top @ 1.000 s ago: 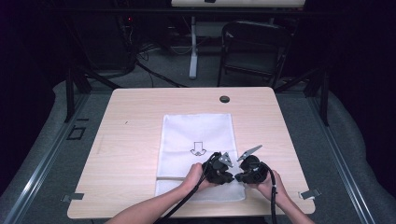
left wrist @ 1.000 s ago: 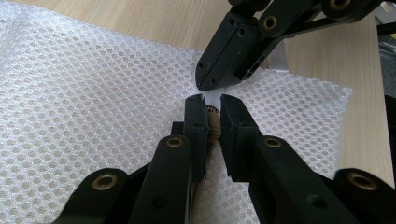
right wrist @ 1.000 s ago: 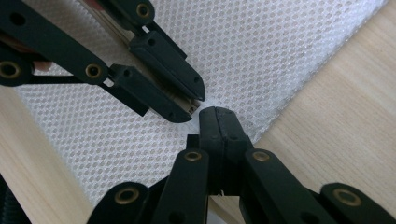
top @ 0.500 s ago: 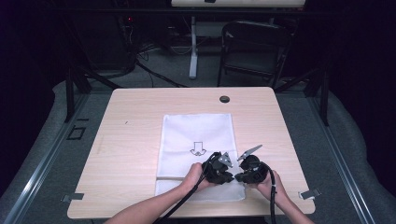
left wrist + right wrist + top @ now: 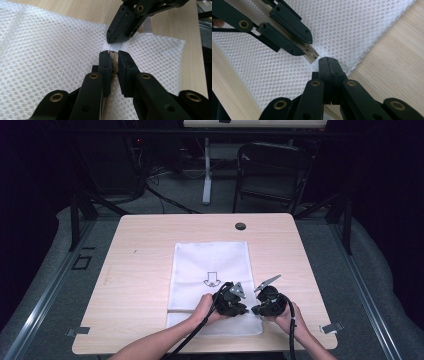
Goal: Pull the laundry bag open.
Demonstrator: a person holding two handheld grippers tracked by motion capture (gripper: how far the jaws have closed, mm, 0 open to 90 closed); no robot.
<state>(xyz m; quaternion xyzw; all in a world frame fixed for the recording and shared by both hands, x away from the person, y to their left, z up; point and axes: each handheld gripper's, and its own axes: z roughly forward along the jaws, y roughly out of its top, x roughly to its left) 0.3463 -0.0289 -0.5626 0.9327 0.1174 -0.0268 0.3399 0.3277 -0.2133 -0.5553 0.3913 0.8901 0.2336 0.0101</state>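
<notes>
Light wooden table (image 5: 140, 270) under white mesh bag (image 5: 200, 265).

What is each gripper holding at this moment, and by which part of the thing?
The left gripper is shut on the end of the zipper band of the white mesh bag. The right gripper pinches the small white pull tab at that end.

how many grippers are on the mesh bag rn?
2. Left gripper and right gripper meet tip to tip over the mesh bag, near its front right corner.
</notes>
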